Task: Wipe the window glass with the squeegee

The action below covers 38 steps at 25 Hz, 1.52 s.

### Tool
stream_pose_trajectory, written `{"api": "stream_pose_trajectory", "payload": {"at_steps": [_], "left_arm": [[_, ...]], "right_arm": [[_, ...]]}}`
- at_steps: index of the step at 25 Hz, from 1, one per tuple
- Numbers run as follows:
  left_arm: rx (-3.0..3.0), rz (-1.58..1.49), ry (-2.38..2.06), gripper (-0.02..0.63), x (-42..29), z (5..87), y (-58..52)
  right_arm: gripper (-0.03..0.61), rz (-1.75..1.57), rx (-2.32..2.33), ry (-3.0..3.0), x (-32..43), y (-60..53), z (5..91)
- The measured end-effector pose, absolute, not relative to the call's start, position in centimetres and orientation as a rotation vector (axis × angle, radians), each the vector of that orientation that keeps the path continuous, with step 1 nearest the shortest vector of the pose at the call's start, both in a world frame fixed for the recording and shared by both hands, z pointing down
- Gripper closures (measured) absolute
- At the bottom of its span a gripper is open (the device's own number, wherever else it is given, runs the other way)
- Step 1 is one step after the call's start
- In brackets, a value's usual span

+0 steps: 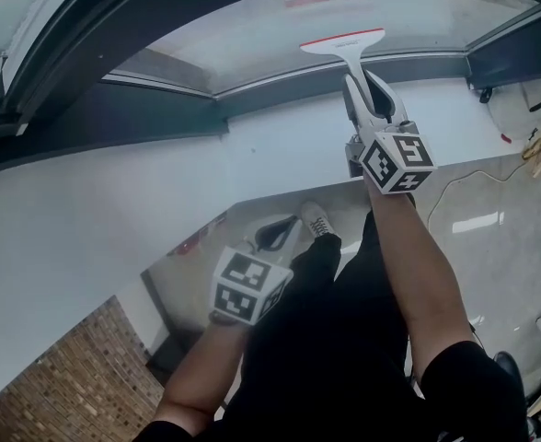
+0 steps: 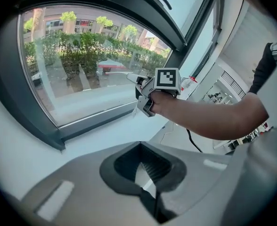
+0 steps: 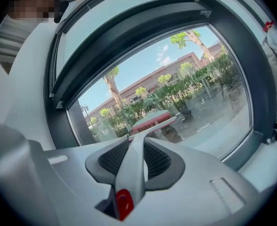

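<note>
A white squeegee [image 1: 344, 44] with a red-edged blade lies against the lower part of the window glass [image 1: 252, 35]. My right gripper [image 1: 370, 95] is shut on its handle, arm stretched forward. In the right gripper view the handle [image 3: 131, 168] runs between the jaws, a red button near me, and the blade [image 3: 152, 125] meets the glass [image 3: 190, 79]. My left gripper [image 1: 278, 235] hangs lower, close to my body, away from the window. Its jaws [image 2: 143, 168] are shut with nothing in them. The left gripper view also shows the right gripper [image 2: 145, 91] and the squeegee [image 2: 129, 75] at the pane.
A dark grey window frame [image 1: 114, 122] surrounds the glass above a white wall [image 1: 96, 238]. My shoe [image 1: 316, 219] stands on the glossy floor. Cables [image 1: 473, 178] and small items lie at the right. A brick-patterned surface [image 1: 68, 376] is at lower left.
</note>
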<state>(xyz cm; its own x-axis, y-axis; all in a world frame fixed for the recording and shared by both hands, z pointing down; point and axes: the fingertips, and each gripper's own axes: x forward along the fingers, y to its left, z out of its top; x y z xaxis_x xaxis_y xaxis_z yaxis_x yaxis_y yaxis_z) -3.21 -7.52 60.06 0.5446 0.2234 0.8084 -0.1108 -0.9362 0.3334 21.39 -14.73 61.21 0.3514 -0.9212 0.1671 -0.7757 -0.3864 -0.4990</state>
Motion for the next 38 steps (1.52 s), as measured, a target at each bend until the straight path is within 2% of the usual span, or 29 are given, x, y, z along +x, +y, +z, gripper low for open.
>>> {"api": "stream_pose_trajectory", "payload": {"at_steps": [20,38], "left_arm": [[2.387,1.394,0.090,0.614,-3.0,62.4,-6.3],[2.358,1.392,0.076,0.614,-3.1,63.1,-6.1]], "right_arm": [[0.449,-0.864,-2.307,1.457,21.9,-14.7,73.0],[0.449,-1.037,-2.300,1.449,21.8,-14.8,78.1]]}}
